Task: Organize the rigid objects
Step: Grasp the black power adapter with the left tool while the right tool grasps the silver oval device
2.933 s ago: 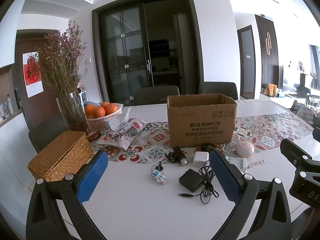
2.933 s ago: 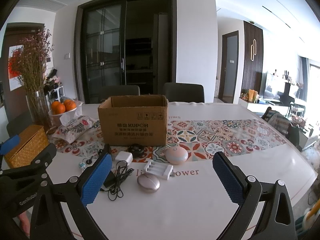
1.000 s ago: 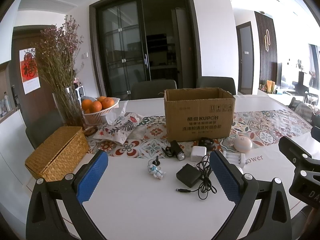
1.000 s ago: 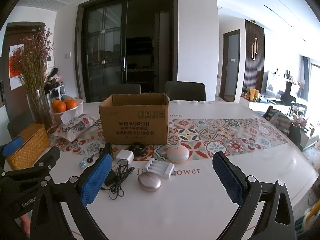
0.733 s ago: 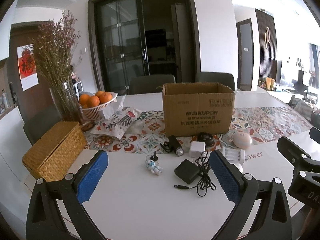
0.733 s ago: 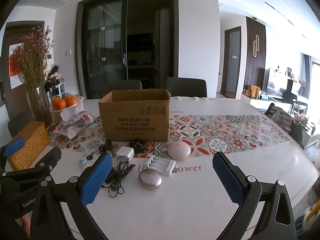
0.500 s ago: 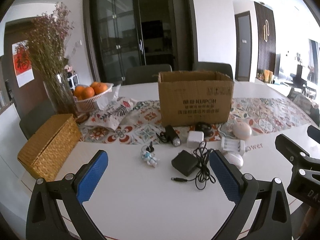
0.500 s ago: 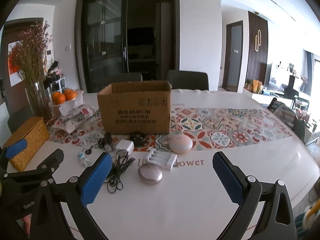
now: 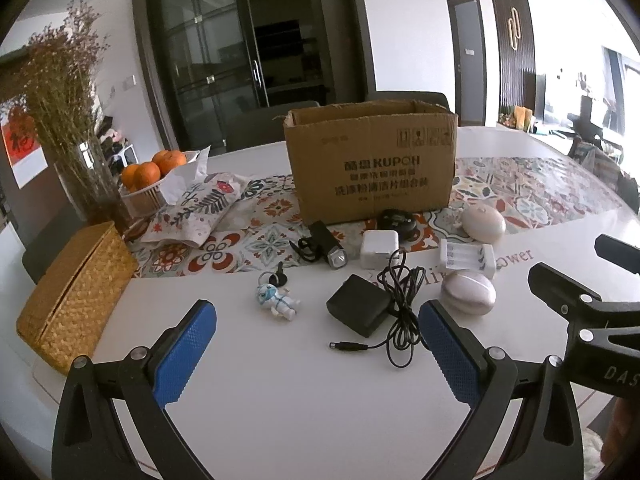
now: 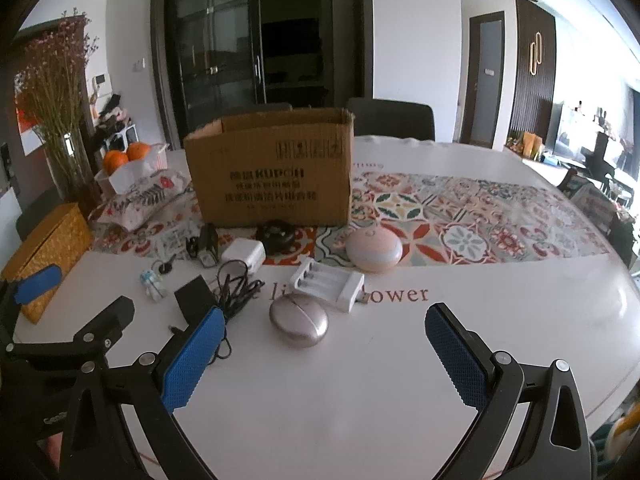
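An open cardboard box [image 9: 372, 168] [image 10: 272, 176] stands on the white table. In front of it lie an astronaut keychain [image 9: 278, 300], a black adapter with its cord [image 9: 360, 310] [image 10: 196, 300], a black flashlight [image 9: 326, 246], a white charger cube [image 9: 379, 248] [image 10: 244, 254], a black round item [image 9: 396, 220], a white battery charger [image 9: 467, 258] [image 10: 328, 284], a pink dome [image 9: 482, 222] [image 10: 374, 254] and a silver oval case [image 9: 468, 298] [image 10: 298, 326]. My left gripper [image 9: 318, 354] is open and empty, short of the adapter. My right gripper [image 10: 324, 360] is open and empty, just short of the oval case.
A woven basket [image 9: 76, 292] sits at the left table edge. A patterned tissue pouch [image 9: 196, 212], a bowl of oranges [image 9: 150, 178] and a vase of dried flowers [image 9: 76, 152] stand behind it. A patterned runner [image 10: 480, 216] crosses the table. Chairs stand behind the table.
Both grippers have moved forward and tilted down toward the objects, which now look larger and closer. Both stay open and empty.
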A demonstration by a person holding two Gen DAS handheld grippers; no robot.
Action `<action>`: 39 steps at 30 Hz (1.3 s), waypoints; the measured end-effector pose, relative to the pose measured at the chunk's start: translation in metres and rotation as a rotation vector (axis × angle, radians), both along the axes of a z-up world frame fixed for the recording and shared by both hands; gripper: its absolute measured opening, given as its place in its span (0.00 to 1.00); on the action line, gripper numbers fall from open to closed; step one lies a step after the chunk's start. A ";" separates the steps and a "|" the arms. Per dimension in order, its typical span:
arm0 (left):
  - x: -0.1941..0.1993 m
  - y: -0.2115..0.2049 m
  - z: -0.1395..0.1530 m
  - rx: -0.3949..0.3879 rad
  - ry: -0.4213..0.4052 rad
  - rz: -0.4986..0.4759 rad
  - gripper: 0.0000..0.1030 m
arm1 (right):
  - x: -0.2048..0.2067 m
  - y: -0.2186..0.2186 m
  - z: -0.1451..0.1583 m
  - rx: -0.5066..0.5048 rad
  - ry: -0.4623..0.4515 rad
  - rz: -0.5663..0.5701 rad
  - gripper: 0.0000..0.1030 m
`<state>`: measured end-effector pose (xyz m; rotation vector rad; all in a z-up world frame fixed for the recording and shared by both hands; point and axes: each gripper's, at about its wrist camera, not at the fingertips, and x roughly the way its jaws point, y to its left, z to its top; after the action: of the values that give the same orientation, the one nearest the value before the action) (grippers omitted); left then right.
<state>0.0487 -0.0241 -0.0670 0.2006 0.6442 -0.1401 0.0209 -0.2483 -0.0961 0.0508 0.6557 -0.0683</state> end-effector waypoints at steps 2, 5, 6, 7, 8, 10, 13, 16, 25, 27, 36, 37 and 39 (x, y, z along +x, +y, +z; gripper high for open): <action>0.003 -0.002 -0.003 0.010 -0.003 -0.011 1.00 | 0.005 -0.001 -0.004 -0.004 0.008 0.006 0.99; 0.008 -0.004 -0.008 0.027 -0.016 -0.030 1.00 | 0.012 -0.002 -0.010 -0.011 0.021 0.015 0.99; 0.010 -0.005 -0.009 0.031 -0.014 -0.037 1.00 | 0.014 -0.002 -0.011 -0.010 0.024 0.017 0.99; 0.013 -0.007 -0.011 0.036 -0.012 -0.046 1.00 | 0.016 -0.002 -0.012 -0.013 0.031 0.017 0.99; 0.015 -0.007 -0.012 0.041 -0.013 -0.055 1.00 | 0.018 -0.003 -0.014 -0.017 0.039 0.017 0.99; 0.019 -0.011 -0.016 0.058 -0.003 -0.072 1.00 | 0.022 -0.003 -0.016 -0.024 0.048 0.016 0.99; 0.027 -0.014 -0.023 0.058 0.024 -0.098 1.00 | 0.027 -0.004 -0.021 -0.026 0.063 0.014 0.99; 0.033 -0.018 -0.029 0.050 0.058 -0.167 1.00 | 0.033 -0.006 -0.026 0.011 0.077 0.030 0.98; 0.056 -0.016 -0.034 0.114 0.060 -0.254 1.00 | 0.058 0.001 -0.042 0.064 0.138 0.033 0.95; 0.063 -0.015 -0.036 0.116 0.083 -0.290 1.00 | 0.060 0.008 -0.042 0.058 0.131 0.035 0.96; 0.083 -0.019 -0.053 0.172 0.183 -0.413 0.95 | 0.076 0.017 -0.056 0.028 0.155 0.020 0.95; 0.084 -0.020 -0.055 0.176 0.188 -0.421 0.95 | 0.077 0.016 -0.058 0.035 0.160 0.017 0.95; 0.086 -0.024 -0.058 0.190 0.202 -0.448 0.92 | 0.079 0.015 -0.062 0.043 0.173 0.016 0.95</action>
<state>0.1351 -0.0477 -0.1247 0.5189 0.8066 -0.5363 0.0998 -0.2333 -0.1580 0.0819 0.8305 -0.0430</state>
